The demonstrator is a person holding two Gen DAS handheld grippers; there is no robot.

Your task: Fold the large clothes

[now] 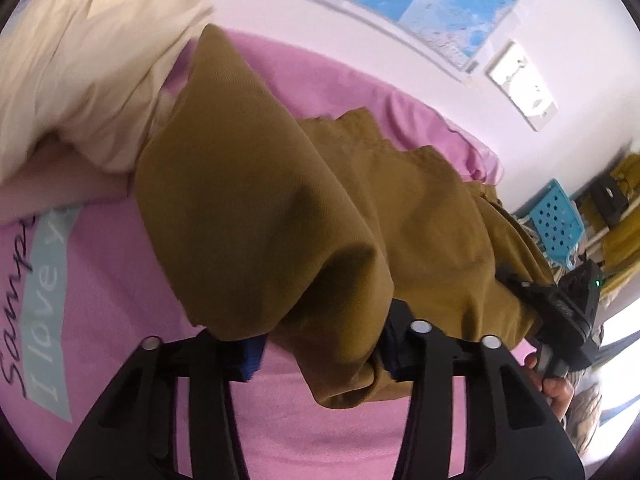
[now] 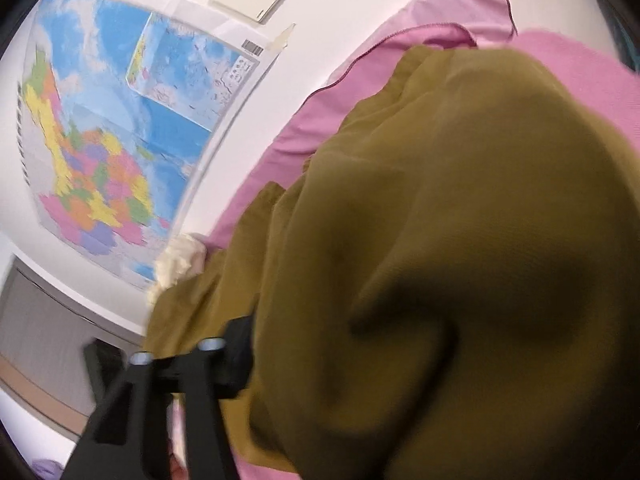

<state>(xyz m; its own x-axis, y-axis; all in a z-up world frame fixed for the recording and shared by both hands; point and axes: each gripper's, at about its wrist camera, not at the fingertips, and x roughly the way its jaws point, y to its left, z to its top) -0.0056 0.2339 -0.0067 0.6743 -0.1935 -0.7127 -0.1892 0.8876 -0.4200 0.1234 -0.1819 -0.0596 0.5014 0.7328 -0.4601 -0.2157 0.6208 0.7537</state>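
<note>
Left wrist view: our left gripper [image 1: 320, 356] stands spread, brown garment [image 1: 304, 200] bunched between its fingers, its length running ahead toward the cream pillow [image 1: 88, 64]. Our right gripper [image 1: 560, 312] clamps the garment's edge just rightward; in its own view we cannot tell.

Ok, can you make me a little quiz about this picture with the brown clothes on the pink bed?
1. True or false: the brown garment lies on a pink bedsheet.
2. What hangs on the wall beside the bed? A) a clock B) a map C) a mirror
3. Fill in: the pillow next to the garment is ____ coloured.

Key: 1 true. 2 B, the map. 3 cream.
</note>
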